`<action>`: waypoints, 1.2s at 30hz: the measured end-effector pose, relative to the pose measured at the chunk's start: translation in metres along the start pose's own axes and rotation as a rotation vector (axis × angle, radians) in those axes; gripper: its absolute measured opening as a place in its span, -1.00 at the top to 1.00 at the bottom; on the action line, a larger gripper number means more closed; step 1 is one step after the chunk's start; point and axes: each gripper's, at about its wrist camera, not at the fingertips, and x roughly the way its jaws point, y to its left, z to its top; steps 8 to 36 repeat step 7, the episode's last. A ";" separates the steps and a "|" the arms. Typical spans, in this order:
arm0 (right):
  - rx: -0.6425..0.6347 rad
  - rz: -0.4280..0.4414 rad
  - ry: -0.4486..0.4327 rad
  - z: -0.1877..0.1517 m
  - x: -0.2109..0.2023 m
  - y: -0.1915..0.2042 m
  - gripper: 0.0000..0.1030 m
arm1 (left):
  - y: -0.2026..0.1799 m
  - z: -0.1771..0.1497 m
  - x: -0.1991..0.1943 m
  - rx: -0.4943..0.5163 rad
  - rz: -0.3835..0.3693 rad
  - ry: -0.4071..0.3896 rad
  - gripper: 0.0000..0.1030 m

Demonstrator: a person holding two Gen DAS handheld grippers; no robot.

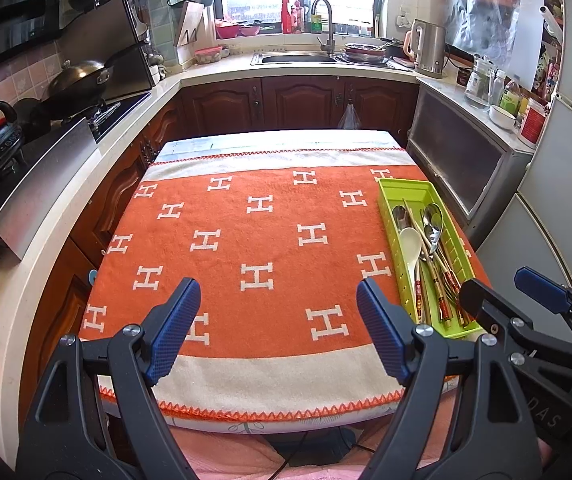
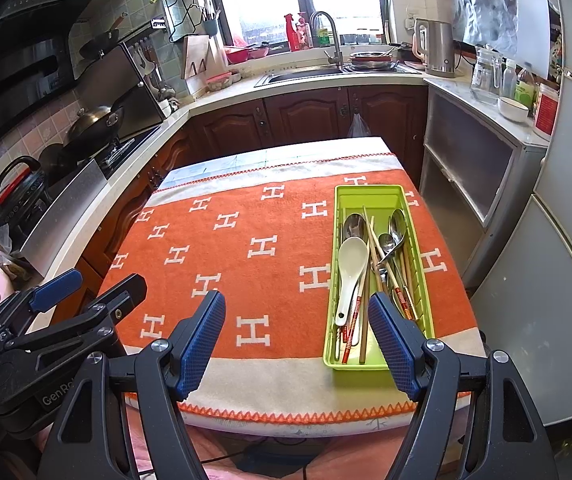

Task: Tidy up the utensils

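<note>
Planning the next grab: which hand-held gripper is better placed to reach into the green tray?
Right. The right hand-held gripper is open with the tray's near end just beyond its right finger. The left hand-held gripper, also open, faces bare cloth, with the tray off to its right.

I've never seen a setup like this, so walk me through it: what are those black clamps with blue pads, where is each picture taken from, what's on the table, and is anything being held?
There is no robot here. A person holds a two-finger clamp in each hand, and a wide-angle camera on each one looks forward along its fingers. One picture comes from the left hand-held gripper, the other from the right hand-held gripper; each also catches the other at its edge. Both hang over the near edge of a table covered by an orange cloth. On the cloth's right side lies a green tray holding a white spoon, metal spoons and chopsticks. Both grippers are open, and nothing is held.
</note>
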 end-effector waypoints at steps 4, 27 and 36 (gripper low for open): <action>-0.001 -0.001 0.000 0.000 0.000 0.000 -0.45 | 0.000 0.000 0.000 -0.001 -0.003 0.003 -0.52; 0.000 -0.001 0.000 0.000 0.000 0.000 -0.45 | 0.000 -0.001 0.000 -0.001 -0.002 0.003 -0.52; 0.000 -0.001 0.000 0.000 0.000 0.000 -0.45 | 0.000 -0.001 0.000 -0.001 -0.002 0.003 -0.52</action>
